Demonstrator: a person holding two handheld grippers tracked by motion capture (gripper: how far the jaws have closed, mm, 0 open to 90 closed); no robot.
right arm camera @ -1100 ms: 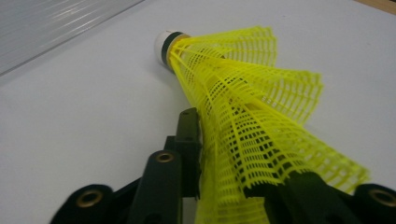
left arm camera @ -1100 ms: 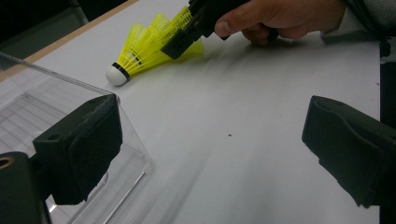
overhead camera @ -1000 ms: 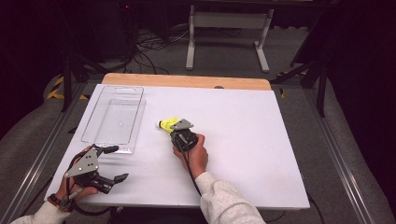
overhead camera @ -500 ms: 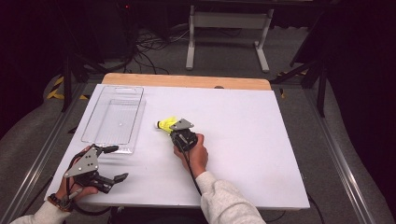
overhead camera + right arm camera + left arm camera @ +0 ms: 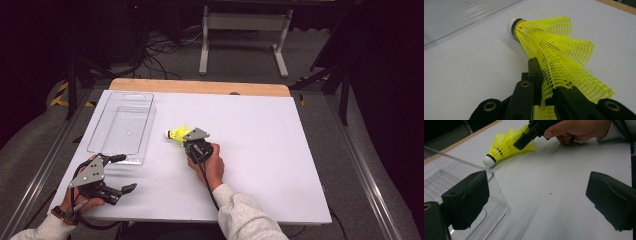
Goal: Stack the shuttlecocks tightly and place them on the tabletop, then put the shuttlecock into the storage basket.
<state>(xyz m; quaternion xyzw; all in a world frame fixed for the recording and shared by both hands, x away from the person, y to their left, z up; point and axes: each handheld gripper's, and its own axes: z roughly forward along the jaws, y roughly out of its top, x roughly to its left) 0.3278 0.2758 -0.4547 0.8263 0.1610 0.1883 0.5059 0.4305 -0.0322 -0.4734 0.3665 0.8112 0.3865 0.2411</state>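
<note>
A yellow plastic shuttlecock [image 5: 176,133] with a white cork tip lies on its side on the white table [image 5: 260,150], tip toward the clear tray. My right gripper [image 5: 188,140] is shut on its mesh skirt; in the right gripper view the black jaws [image 5: 544,82] pinch the netting of the shuttlecock [image 5: 554,45]. My left gripper [image 5: 124,173] rests low at the table's near left, jaws wide open and bare. The left gripper view looks between its own open jaws [image 5: 537,202] toward the shuttlecock [image 5: 501,147] and the right gripper [image 5: 525,138].
A clear plastic tray [image 5: 150,131] lies at the table's left, with nothing in it; its near corner [image 5: 490,173] sits just before my left gripper's jaw. A wooden strip edges the table's far side. Cables and a metal stand are on the floor beyond.
</note>
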